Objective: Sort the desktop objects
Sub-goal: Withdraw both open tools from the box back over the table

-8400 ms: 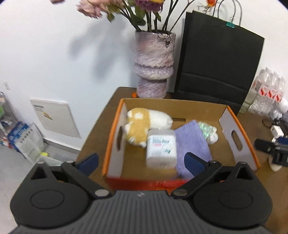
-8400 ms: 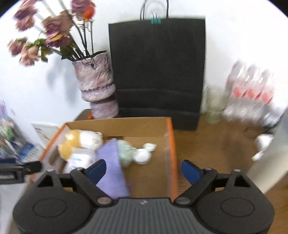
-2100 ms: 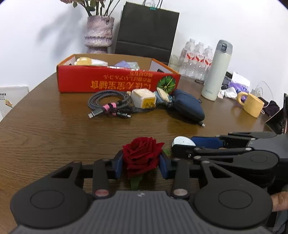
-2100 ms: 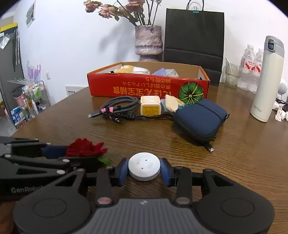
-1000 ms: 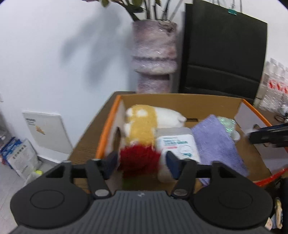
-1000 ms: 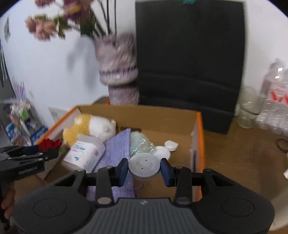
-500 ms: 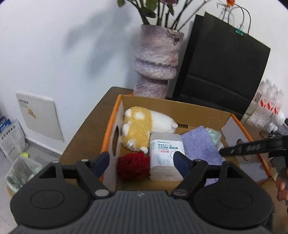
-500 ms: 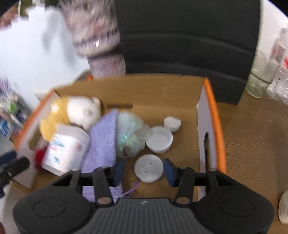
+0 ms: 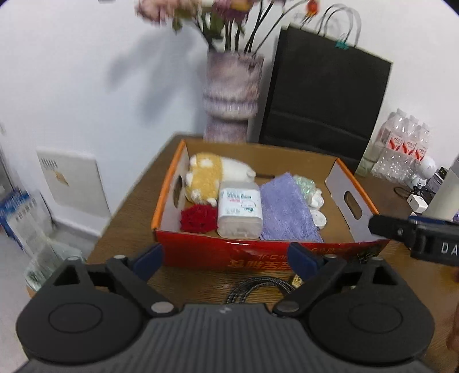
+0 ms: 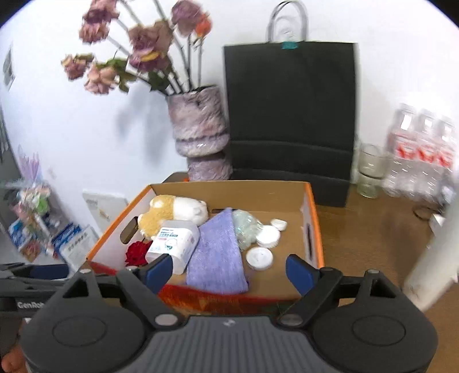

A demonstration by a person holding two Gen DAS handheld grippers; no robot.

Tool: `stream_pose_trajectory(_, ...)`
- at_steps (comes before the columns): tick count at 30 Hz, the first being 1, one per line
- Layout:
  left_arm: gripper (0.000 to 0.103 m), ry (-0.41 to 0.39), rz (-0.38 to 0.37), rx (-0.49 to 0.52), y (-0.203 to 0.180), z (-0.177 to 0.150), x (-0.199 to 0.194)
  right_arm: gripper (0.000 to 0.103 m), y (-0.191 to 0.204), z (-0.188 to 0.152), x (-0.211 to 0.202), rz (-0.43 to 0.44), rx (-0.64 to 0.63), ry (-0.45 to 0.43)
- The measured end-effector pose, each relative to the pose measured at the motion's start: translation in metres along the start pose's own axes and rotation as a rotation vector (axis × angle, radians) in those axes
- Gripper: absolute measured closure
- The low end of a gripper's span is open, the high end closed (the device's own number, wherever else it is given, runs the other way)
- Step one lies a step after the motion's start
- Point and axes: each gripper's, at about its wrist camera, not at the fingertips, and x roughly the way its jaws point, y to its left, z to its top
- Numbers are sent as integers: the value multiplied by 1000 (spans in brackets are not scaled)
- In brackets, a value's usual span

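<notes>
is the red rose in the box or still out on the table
In the box. The red rose lies on the floor of the cardboard box, in its near left corner beside the wet wipes pack; the left gripper is open and empty.

Left wrist view: the braided cable (image 9: 259, 289) at lower centre is largely hidden behind the gripper body. The right gripper (image 9: 416, 232) is cut off by the right edge; its fingertips are out of frame. The dried flowers (image 9: 200, 11) at top are blurred and cropped.

Right wrist view: the red rose (image 10: 137, 252) is partly covered by the wipes pack (image 10: 173, 241), whose print is too small to read. The water bottles (image 10: 421, 155) at right are smeared by blur.
</notes>
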Motion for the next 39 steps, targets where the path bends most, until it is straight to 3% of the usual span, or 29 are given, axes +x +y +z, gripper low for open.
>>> stream_pose_trajectory(3,5,-44,52,52,-8,-20,-16,17,-1,-24,-13,11,37,-22)
stream_pose_trajectory(9,2,-77,16,56,-12,-58,-44,16,6,-69,-48,-18,26,-89)
stream_pose_trajectory(13,0,-80,14,53,-16,-91,-61,16,16,-102,-64,-25,-8,-80)
stream_pose_trajectory(18,0,-51,12,33,-17,-149,-80,15,26,-166,-87,-60,-74,-69)
stream_pose_trajectory(23,0,-40,2,35,-15,-186,-97,15,20,-206,-106,-38,-44,-19)
stream_pose_trajectory(30,0,-8,0,69,-20,-204,-92,11,14,-230,-115,-49,-29,11)
stream_pose_trajectory(39,0,41,-19,95,-19,-203,-80,10,16,-229,-109,-39,-37,33)
